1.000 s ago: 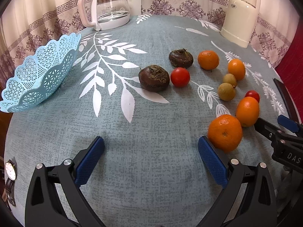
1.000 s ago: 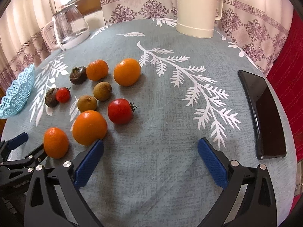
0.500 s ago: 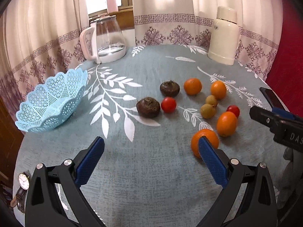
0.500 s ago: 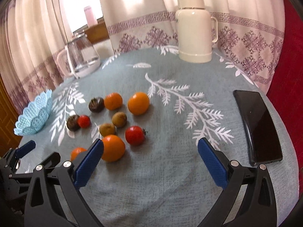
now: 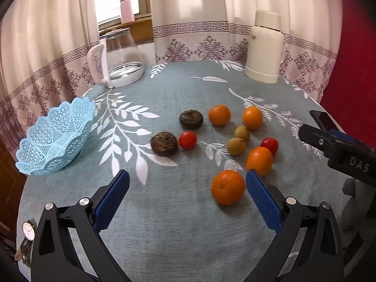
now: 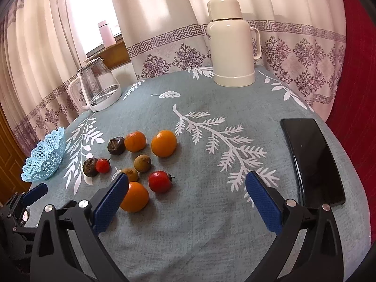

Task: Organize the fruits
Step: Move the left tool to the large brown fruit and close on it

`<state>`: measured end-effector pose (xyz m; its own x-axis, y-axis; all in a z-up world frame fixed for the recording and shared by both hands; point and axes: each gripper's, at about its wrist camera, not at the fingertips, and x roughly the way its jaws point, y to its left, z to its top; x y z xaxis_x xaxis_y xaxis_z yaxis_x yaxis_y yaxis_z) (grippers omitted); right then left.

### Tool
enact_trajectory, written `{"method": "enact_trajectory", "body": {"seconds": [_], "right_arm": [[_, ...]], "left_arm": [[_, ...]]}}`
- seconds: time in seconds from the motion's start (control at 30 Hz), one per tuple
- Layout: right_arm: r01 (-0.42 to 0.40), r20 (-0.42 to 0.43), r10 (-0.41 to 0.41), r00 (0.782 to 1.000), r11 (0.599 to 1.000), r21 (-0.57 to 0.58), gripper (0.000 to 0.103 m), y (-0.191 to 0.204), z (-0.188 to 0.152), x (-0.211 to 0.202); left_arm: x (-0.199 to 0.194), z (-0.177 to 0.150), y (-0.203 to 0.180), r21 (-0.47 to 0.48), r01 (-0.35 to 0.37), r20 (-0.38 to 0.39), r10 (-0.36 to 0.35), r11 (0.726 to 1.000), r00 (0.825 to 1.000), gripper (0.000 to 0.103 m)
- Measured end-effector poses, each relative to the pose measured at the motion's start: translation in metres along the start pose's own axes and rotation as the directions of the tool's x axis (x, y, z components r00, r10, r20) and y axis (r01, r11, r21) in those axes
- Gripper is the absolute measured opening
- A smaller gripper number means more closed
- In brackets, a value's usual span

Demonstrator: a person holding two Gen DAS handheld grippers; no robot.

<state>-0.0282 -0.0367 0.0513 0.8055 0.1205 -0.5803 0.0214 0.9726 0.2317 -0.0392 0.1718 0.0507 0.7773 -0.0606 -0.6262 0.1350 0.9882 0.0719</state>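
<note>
Several fruits lie loose on the grey-blue leaf-print tablecloth (image 5: 164, 211): oranges, the nearest orange (image 5: 227, 187) just inside my left gripper's right finger, two red tomatoes (image 5: 187, 140), two dark brown fruits (image 5: 163, 143) and two small greenish-brown fruits (image 5: 236, 146). A light blue lattice basket (image 5: 56, 138) stands empty at the table's left edge. My left gripper (image 5: 186, 181) hangs open above the cloth, holding nothing. My right gripper (image 6: 186, 183) is open too, with an orange (image 6: 134, 196) and a tomato (image 6: 159, 181) just beyond its left finger. The basket (image 6: 44, 162) sits far left.
A glass kettle (image 5: 119, 58) stands at the back left, a cream thermos (image 5: 264, 47) at the back right. A black phone (image 6: 311, 159) lies near the right edge. Curtains hang behind the table. A wristwatch (image 5: 28, 229) shows at lower left.
Both grippers have risen and drawn back from the fruits, so more of the table and curtains shows. The fruits and the basket have not moved. Both stay open.
</note>
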Motion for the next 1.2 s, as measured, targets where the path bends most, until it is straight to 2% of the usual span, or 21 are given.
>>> {"method": "enact_trajectory", "body": {"seconds": [0.33, 0.7, 1.0, 1.2], "right_arm": [[0.017, 0.033, -0.015, 0.999, 0.998, -0.054, 0.098, 0.01, 0.026, 0.007], [-0.003, -0.063, -0.004, 0.998, 0.994, -0.111, 0.098, 0.028, 0.038, 0.049], [-0.026, -0.146, 0.008, 0.989, 0.992, -0.121, 0.091, 0.037, 0.047, 0.084], [-0.039, -0.199, 0.013, 0.98, 0.991, -0.124, 0.078, 0.042, 0.052, 0.107]], "left_arm": [[0.013, 0.004, -0.004, -0.024, 0.03, -0.037, -0.031, 0.999, 0.999, 0.1], [0.032, 0.017, 0.027, -0.104, -0.008, -0.056, 0.002, 0.995, 0.998, 0.1], [0.044, 0.027, 0.056, -0.156, -0.042, -0.057, 0.034, 0.987, 0.998, 0.1], [0.057, 0.03, 0.062, -0.155, -0.049, -0.071, 0.038, 0.987, 0.997, 0.1]]}}
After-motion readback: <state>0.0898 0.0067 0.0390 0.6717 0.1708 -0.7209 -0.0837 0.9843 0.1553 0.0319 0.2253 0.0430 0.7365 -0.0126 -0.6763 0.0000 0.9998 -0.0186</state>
